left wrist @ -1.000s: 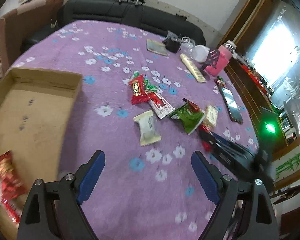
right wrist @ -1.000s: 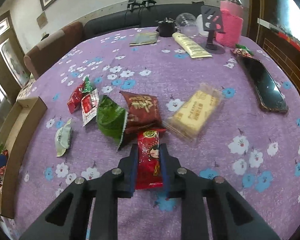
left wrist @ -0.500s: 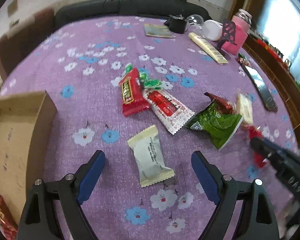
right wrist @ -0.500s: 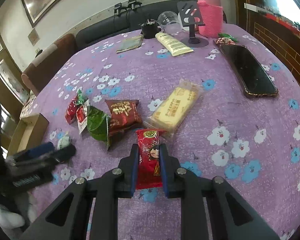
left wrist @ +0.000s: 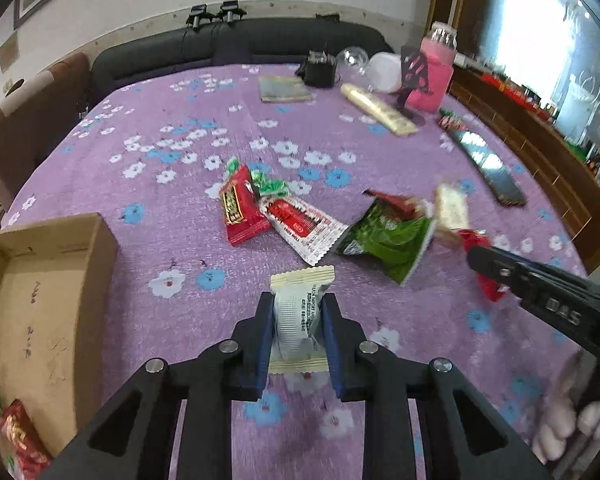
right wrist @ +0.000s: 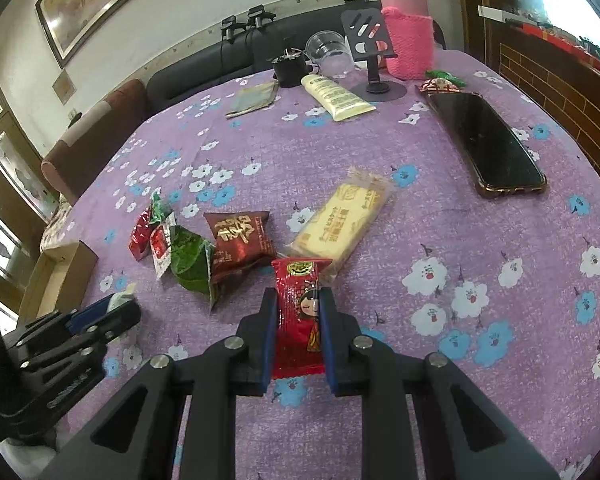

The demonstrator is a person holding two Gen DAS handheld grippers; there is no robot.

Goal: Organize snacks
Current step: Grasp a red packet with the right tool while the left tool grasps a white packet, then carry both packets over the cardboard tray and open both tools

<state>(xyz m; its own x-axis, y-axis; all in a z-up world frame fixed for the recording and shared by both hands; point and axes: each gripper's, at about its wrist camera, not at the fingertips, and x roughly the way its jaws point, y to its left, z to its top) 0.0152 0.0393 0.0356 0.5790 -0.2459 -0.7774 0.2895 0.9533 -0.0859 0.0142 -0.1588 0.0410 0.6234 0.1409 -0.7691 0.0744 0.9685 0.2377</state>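
My left gripper is shut on a white snack packet on the purple flowered tablecloth. My right gripper is shut on a red snack packet; it shows at the right of the left wrist view. Loose snacks lie beyond: a red bar, a red-and-white packet, a green bag, a dark red bag and a yellow wafer pack. A cardboard box stands at the left with a red snack in it.
At the far side stand a pink-sleeved bottle, a black phone stand, a cream tube, a plastic cup, a black pot and a green booklet. A black phone lies right. A sofa is behind.
My left gripper has moved forward over the white packet and shut on it. My right gripper stays shut on the red packet and has lifted a little.
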